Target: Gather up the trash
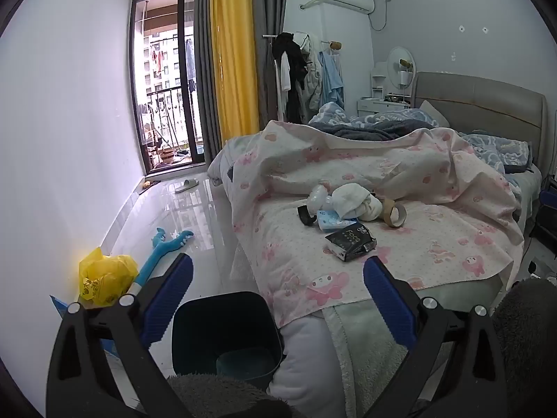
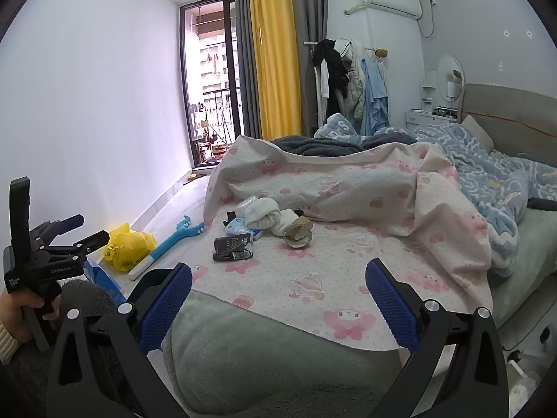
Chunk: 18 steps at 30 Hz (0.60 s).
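Observation:
A small pile of trash lies on the pink-patterned bed sheet (image 1: 435,254). It holds a black "Face" packet (image 1: 351,244), a blue tissue pack (image 1: 334,221), a white crumpled wad (image 1: 351,202), a cardboard tape roll (image 1: 395,214), a black ring (image 1: 306,216) and crumpled clear plastic (image 1: 318,196). My left gripper (image 1: 278,268) is open and empty, short of the pile, above a dark bin (image 1: 226,331) at the bed's foot. My right gripper (image 2: 278,271) is open and empty over the bed's near end, with the packet (image 2: 233,247) and roll (image 2: 297,233) ahead. The left gripper (image 2: 90,230) shows at the far left.
On the floor by the left wall lie a yellow plastic bag (image 1: 104,278) and a blue toy (image 1: 167,247). A blue blanket (image 2: 494,188) is heaped on the bed's right side. A hand (image 2: 14,313) holds the left gripper's handle. A glass balcony door (image 1: 163,80) is at the back.

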Each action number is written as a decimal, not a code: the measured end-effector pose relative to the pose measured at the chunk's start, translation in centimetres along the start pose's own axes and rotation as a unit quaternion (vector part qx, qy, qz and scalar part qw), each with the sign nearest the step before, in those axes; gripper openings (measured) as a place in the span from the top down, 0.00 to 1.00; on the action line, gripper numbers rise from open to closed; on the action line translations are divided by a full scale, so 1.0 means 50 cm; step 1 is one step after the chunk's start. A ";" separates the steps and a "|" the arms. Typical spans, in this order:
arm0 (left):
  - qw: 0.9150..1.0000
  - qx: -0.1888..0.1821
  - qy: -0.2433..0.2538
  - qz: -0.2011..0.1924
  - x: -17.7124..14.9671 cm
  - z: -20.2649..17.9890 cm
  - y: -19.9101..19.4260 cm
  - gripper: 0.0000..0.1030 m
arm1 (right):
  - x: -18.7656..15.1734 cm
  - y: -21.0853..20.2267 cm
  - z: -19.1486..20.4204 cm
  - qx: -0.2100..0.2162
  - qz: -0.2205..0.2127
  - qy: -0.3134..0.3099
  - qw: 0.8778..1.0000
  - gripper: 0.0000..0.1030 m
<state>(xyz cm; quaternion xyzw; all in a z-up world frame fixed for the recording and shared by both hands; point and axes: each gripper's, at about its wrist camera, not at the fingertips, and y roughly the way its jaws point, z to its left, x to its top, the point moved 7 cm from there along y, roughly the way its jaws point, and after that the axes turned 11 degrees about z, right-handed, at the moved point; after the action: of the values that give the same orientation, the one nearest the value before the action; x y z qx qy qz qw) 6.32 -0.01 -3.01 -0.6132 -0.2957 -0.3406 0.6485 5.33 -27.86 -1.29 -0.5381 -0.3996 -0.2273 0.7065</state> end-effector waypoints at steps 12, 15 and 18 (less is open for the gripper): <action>1.000 0.001 0.001 0.000 0.000 0.001 0.000 0.03 | -0.001 -0.001 -0.003 0.002 0.000 0.002 1.000 0.02; 1.000 0.001 0.000 0.000 0.000 0.004 -0.001 0.03 | 0.000 -0.001 -0.001 0.002 -0.001 0.003 1.000 0.02; 1.000 0.002 0.002 0.001 0.000 0.000 0.000 0.03 | 0.000 -0.001 0.000 0.002 -0.001 0.002 1.000 0.02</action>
<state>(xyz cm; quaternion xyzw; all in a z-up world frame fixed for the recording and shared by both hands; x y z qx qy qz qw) 6.32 -0.01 -3.03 -0.6114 -0.2945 -0.3410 0.6505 5.29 -27.86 -1.26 -0.5358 -0.3987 -0.2282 0.7084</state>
